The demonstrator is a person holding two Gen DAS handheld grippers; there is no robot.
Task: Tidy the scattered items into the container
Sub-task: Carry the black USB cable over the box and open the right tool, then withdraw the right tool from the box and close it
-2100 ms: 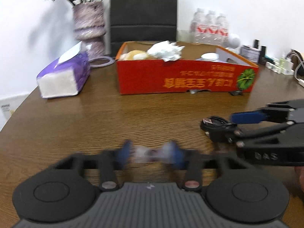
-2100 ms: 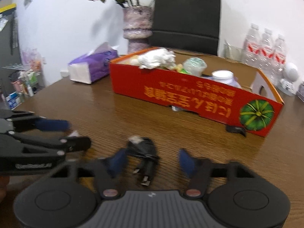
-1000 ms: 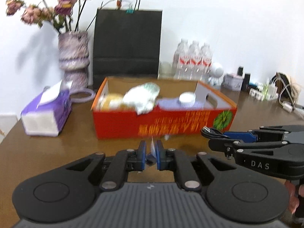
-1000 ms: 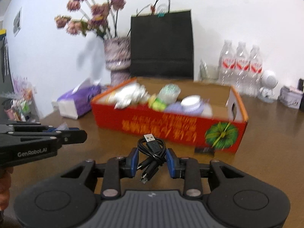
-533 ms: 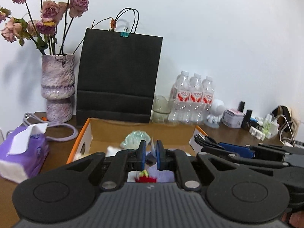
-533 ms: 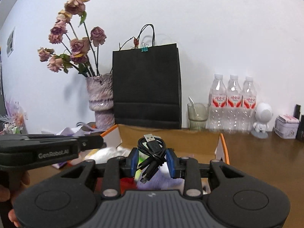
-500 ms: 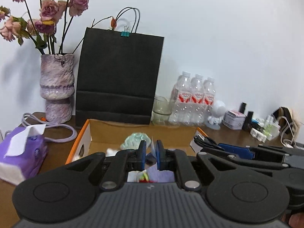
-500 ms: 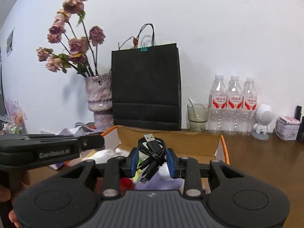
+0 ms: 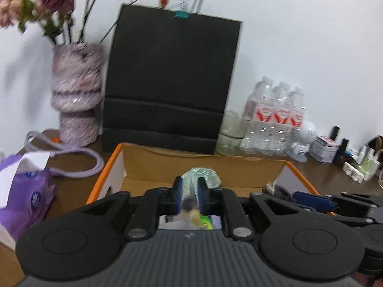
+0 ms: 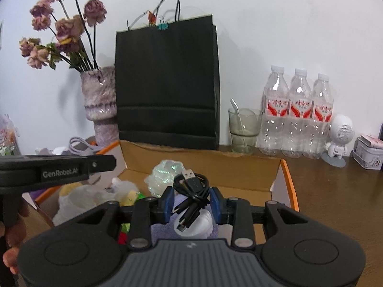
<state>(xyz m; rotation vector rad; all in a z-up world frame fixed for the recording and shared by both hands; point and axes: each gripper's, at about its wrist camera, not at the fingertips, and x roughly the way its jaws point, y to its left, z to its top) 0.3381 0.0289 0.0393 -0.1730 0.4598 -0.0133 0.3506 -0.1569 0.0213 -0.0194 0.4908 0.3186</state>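
Observation:
The orange cardboard box lies open right below both grippers, with crumpled clear wrap, a plastic bag and a white lid inside. My left gripper hangs over the box, its jaws opening. A small blurred item sits low between its blue pads and looks loose. My right gripper is over the box's right half. Its jaws are opening, but the coiled black USB cable still sits wedged between the pads. Each gripper shows in the other's view, the right and the left.
Behind the box stand a black paper bag, a vase of dried flowers, a glass and three water bottles. A purple tissue pack lies at the left. A white figure and a tin are at the right.
Both grippers have moved forward, further over the box. The small item has slipped lower between the left pads and blurred. The cable sits as before in the right gripper.

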